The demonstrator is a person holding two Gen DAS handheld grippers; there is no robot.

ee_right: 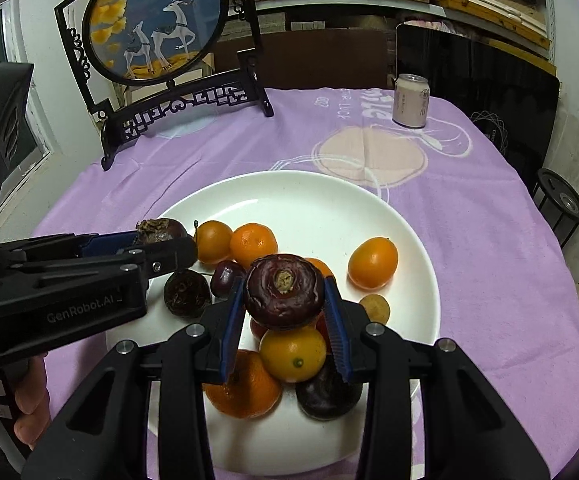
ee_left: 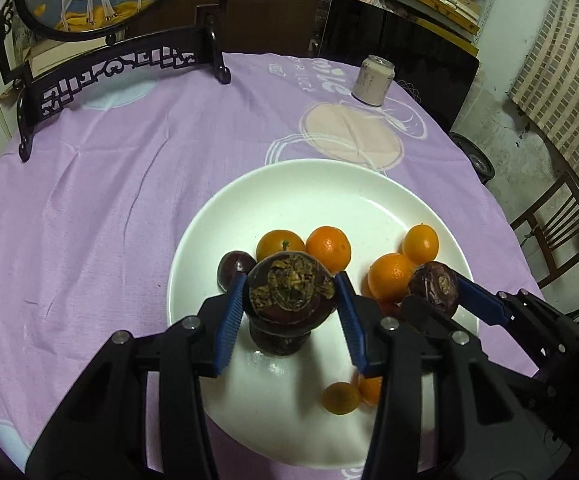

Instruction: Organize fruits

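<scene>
A white plate [ee_left: 289,184] [ee_right: 289,196] on the purple cloth holds several oranges [ee_left: 327,249] [ee_right: 253,245], kumquats [ee_right: 372,263] and dark purple fruits [ee_right: 187,293]. My left gripper [ee_left: 289,286] is shut on a dark purple mangosteen [ee_left: 291,290] with a dry brown cap, held above the plate. It also shows in the right wrist view [ee_right: 161,232]. My right gripper [ee_right: 285,292] is shut on another dark purple mangosteen [ee_right: 283,290] above the fruit pile. It also shows in the left wrist view [ee_left: 435,288].
A black carved stand with a round deer picture [ee_right: 153,20] [ee_left: 109,68] stands at the back left. A pale drink can [ee_right: 411,100] [ee_left: 372,80] stands at the back right. A wooden chair [ee_left: 557,220] is beside the table on the right.
</scene>
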